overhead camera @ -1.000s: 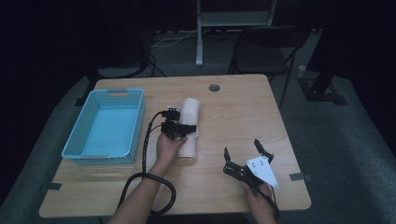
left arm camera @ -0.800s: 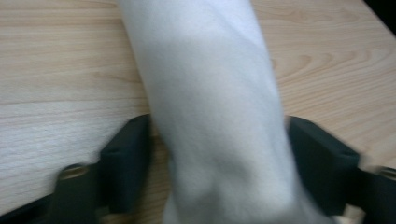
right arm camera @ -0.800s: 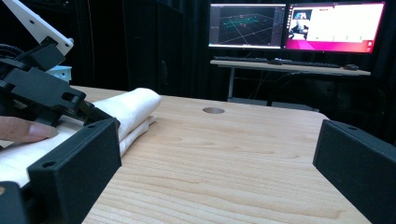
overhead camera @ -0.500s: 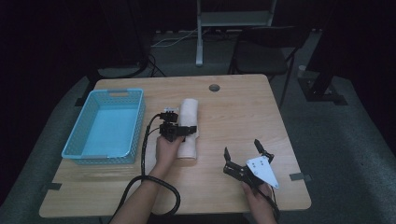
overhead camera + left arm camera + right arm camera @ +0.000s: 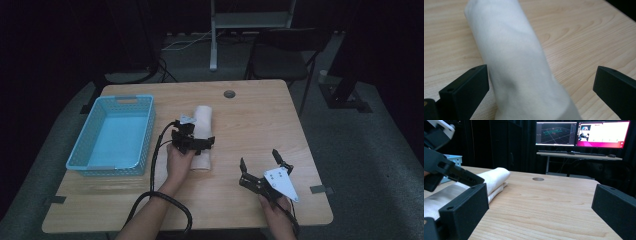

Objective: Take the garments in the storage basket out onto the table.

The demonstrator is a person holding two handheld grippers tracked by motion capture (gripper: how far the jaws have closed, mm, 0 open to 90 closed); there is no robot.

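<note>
I hold my left gripper [image 5: 192, 140] over the near end of the rolled white towel [image 5: 201, 135], and its jaws have just been opening; they now stand wide apart with the roll between them but not pressed. In the left gripper view the towel [image 5: 516, 65] runs away from me between the two black jaws, brushing close to the one at the picture's left and well clear of the other.

The towel lies on the wooden table [image 5: 250, 120], just to the right of the blue basket [image 5: 114, 135], its long axis pointing away from me and roughly parallel to the basket's side. My right gripper [image 5: 265, 167] rests farther to the right of the basket, beyond the towel, jaws spread and empty.

I judge the towel to be light, soft and limp: it will squash under the pads and sag or unroll if I lift it by one end. The cloth looks matte, so slipping is unlikely, but a shallow pinch may catch the outer layer alone and peel it open. The best hold, I think, is across the middle of the roll, closing far enough to compress all the layers, perhaps with the right gripper supporting the far end.
</note>
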